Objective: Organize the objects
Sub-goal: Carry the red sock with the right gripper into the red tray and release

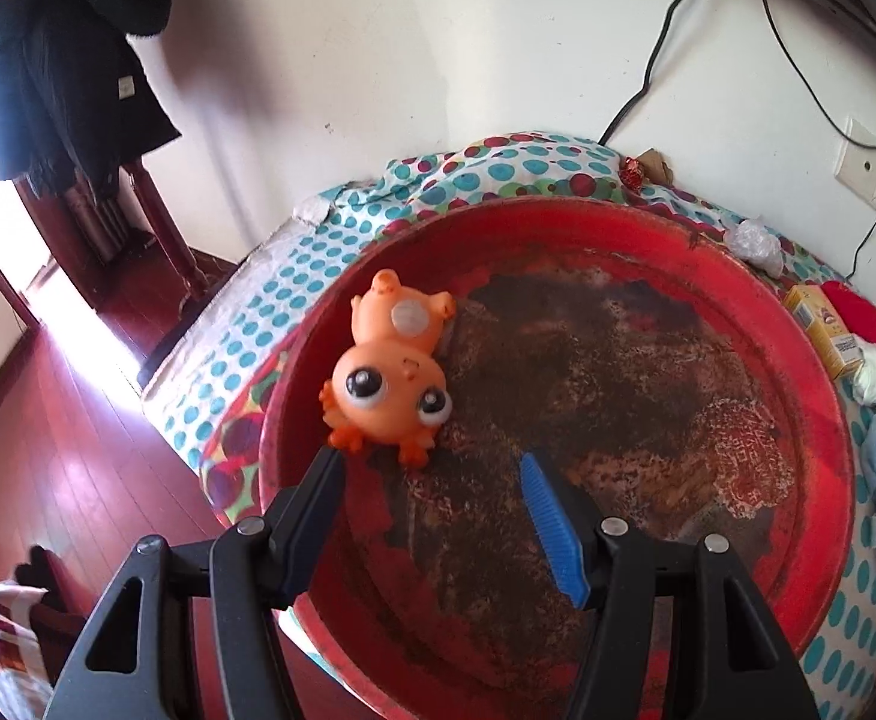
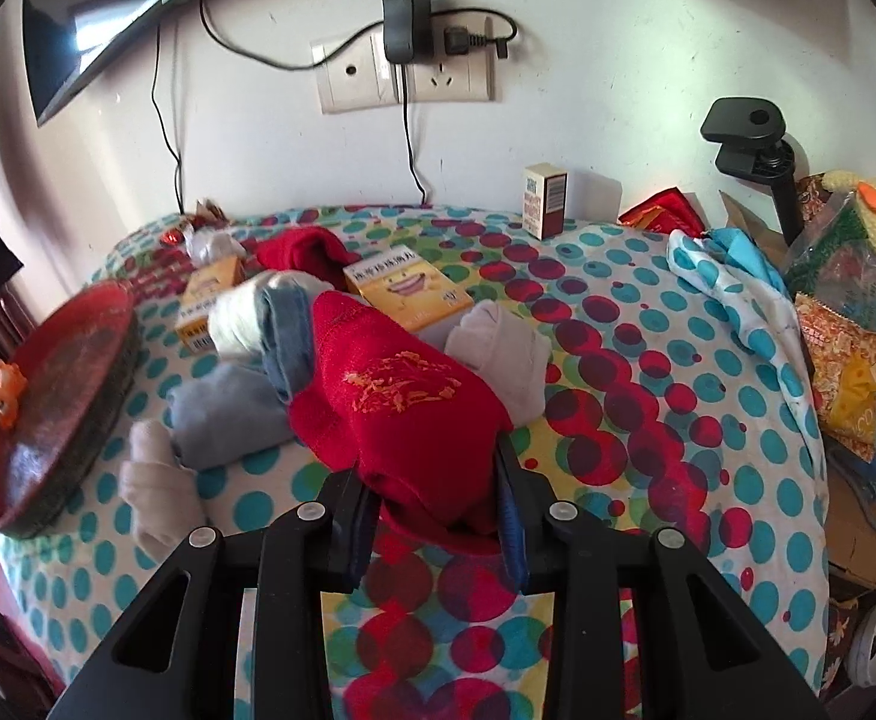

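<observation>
Glossy plastic toy [image 1: 387, 369], worn red tray [image 1: 822, 420], soft knit sock [image 2: 402, 396].

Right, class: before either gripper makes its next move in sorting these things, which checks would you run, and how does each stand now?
1. Right gripper firmly holds the red sock: ok, jaws shut on the cloth.
2. Red sock is clear of the sock pile: cannot tell, it may overlap the blue sock.
3. Left gripper is empty: ok, jaws open with nothing between them.
4. Orange toy frog is in the red tray: ok, lying by the rim.
5. Tray has room for more: ok, most of its floor is bare.
6. Tray sits securely on the dotted tablecloth: not ok, it overhangs the table edge.
</observation>
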`<state>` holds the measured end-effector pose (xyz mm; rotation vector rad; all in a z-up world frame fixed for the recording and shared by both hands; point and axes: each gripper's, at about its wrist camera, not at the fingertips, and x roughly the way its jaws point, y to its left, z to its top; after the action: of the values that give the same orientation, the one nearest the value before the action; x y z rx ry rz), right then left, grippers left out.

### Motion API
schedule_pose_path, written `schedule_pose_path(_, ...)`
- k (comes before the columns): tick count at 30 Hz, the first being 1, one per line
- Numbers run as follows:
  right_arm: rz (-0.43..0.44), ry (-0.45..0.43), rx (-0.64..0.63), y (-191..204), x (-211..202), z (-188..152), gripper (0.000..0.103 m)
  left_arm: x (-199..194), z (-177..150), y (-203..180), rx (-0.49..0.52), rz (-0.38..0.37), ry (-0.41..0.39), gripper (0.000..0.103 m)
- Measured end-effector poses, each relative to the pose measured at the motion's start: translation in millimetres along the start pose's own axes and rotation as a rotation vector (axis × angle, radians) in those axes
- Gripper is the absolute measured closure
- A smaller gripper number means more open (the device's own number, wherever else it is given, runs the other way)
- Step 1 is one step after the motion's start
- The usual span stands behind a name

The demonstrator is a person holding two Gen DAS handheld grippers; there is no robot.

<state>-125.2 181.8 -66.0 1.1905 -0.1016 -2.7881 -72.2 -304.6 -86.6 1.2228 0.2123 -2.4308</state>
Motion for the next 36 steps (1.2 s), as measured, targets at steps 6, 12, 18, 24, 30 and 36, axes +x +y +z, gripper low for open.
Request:
schedule_pose_path(6, 0.041, -0.045, 0.017, 25.4, -24.3, 6.1, 0.072, -3.1, -5.2, 3.1, -0.017, -0.042, -0.014, 0.040)
schedule_pose_path(12, 0.110, -0.049, -0.038, 72.6, -27.7, 13.3, 0.072, -7.6, -3.1, 7.5, -0.016, -0.034, -0.049, 0.040)
schedule_pose_path(18, 0.209, -0.029, -0.132, 141.7, -15.3, 16.7, 0.072, -2.6, -1.8, 20.0, -0.056, -0.026, -0.033, 0.040)
schedule_pose_path(24, 0.263, 0.016, -0.212, 203.2, 5.6, 13.8, 0.072, 2.1, -2.9, 25.0, -0.067, -0.029, -0.018, 0.040)
schedule_pose_path(30, 0.267, 0.053, -0.270, 242.8, 27.4, 12.7, 0.072, -2.6, -1.6, 22.1, -0.044, -0.028, -0.038, 0.040)
schedule_pose_path(36, 0.237, 0.076, -0.335, 267.8, 47.6, 14.7, 0.072, -2.1, -1.1, 20.2, -0.033, -0.028, -0.035, 0.040)
